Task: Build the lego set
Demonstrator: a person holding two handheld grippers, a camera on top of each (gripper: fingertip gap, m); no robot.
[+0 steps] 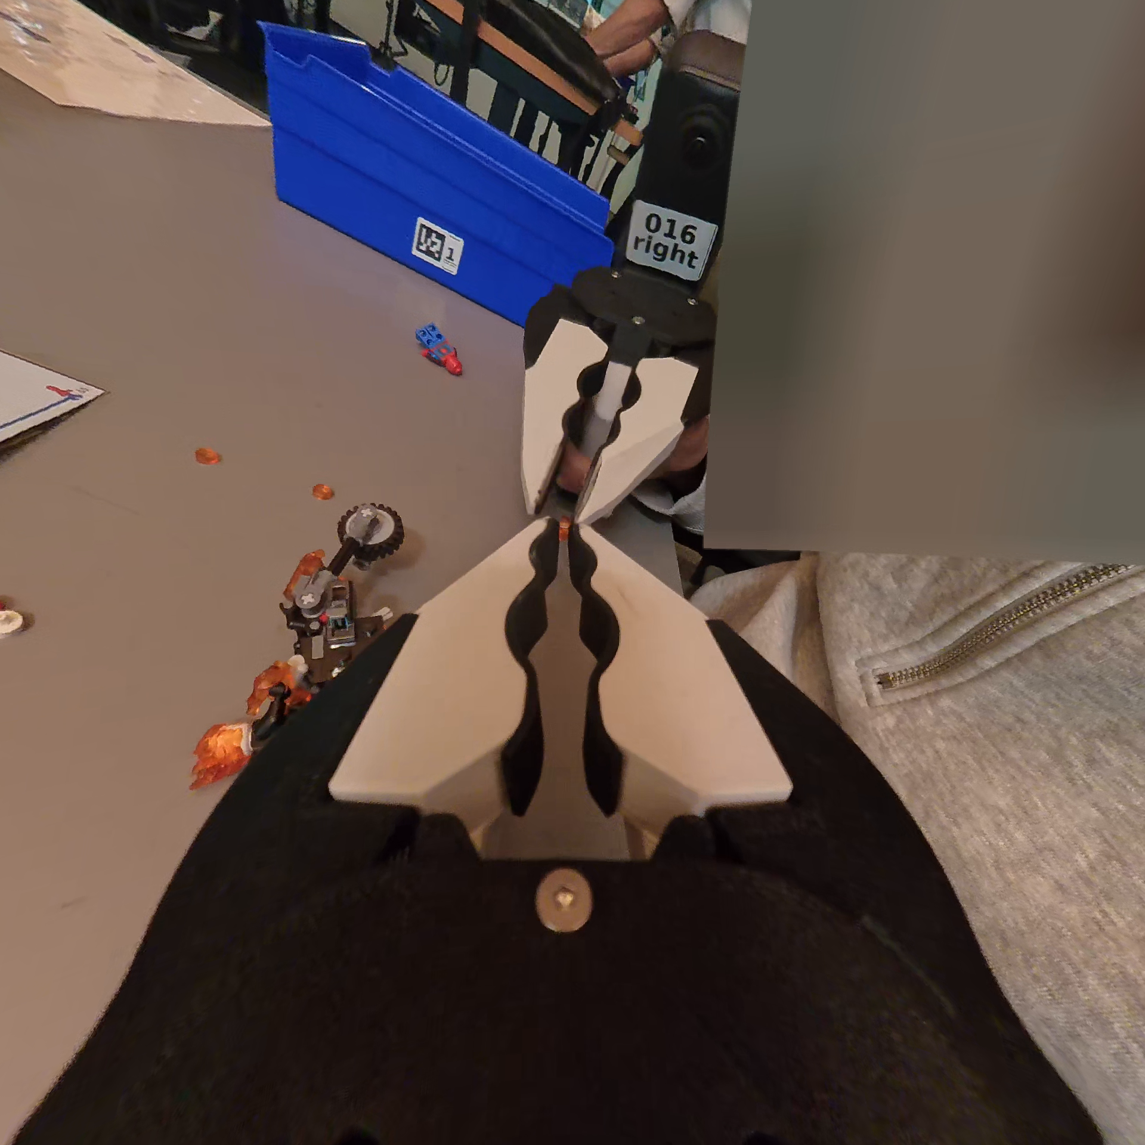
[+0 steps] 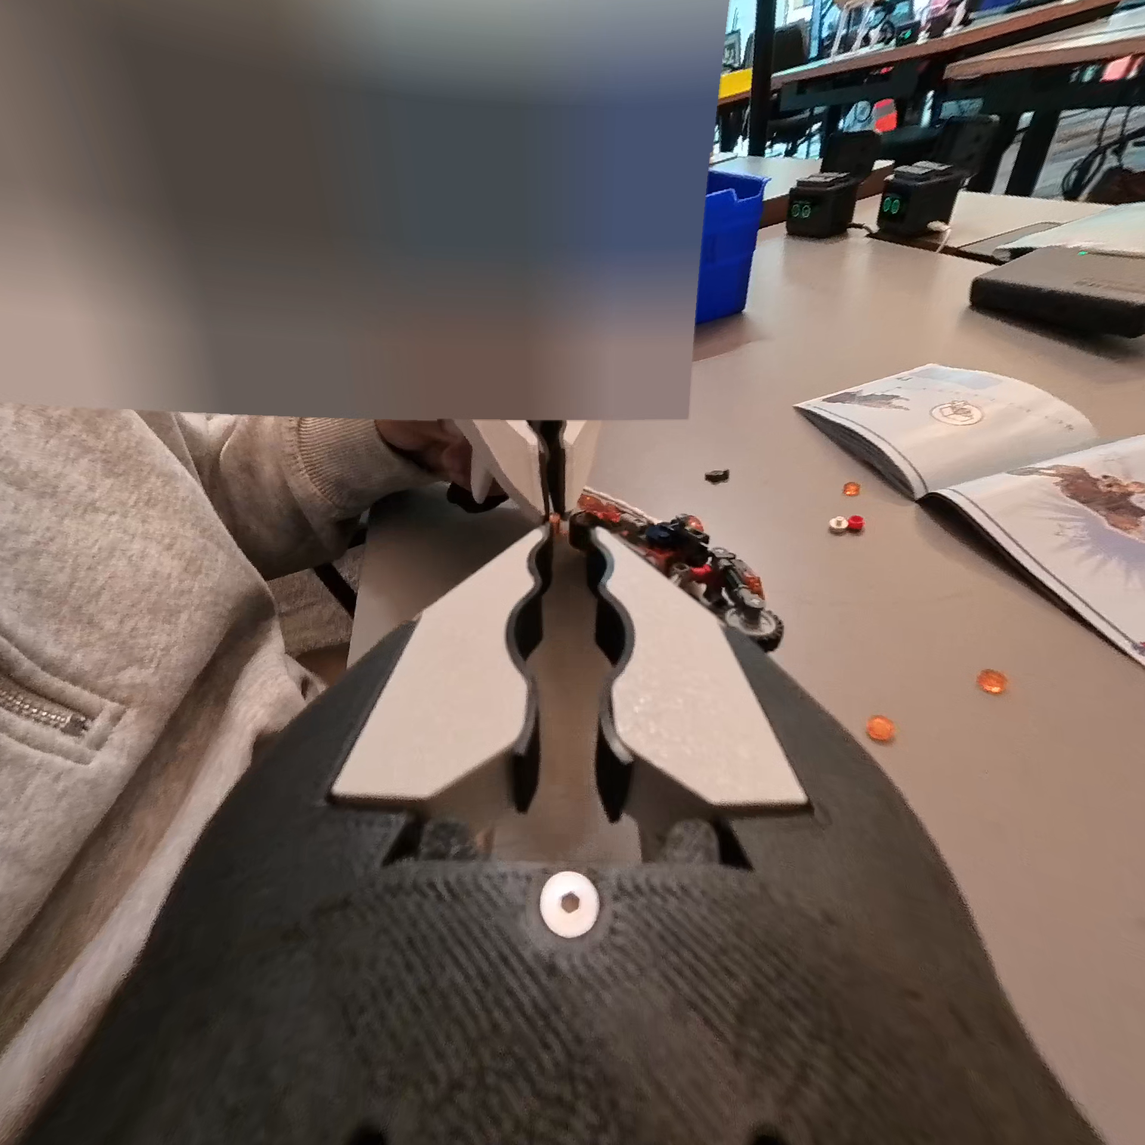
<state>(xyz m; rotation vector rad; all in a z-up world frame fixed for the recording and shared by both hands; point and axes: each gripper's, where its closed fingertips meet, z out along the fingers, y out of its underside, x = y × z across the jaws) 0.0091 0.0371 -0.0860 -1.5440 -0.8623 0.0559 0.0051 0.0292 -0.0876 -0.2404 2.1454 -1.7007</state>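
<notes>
Handover step: left gripper (image 1: pixel 562 531) and right gripper (image 1: pixel 556 509) both pinch one orange stud (image 1: pixel 564 530) tip-to-tip — next, one releases; motorcycle build (image 1: pixel 328 610) at 9 o'clock.

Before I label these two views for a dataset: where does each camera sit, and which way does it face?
Left wrist view: on the left tool, looking along its fingers across the table to the blue bin; grey sweater at right.
Right wrist view: on the right tool, facing the booklet; sweater at left.
Shared: the tools meet tip to tip at a tiny orange piece; both show the motorcycle model.
</notes>
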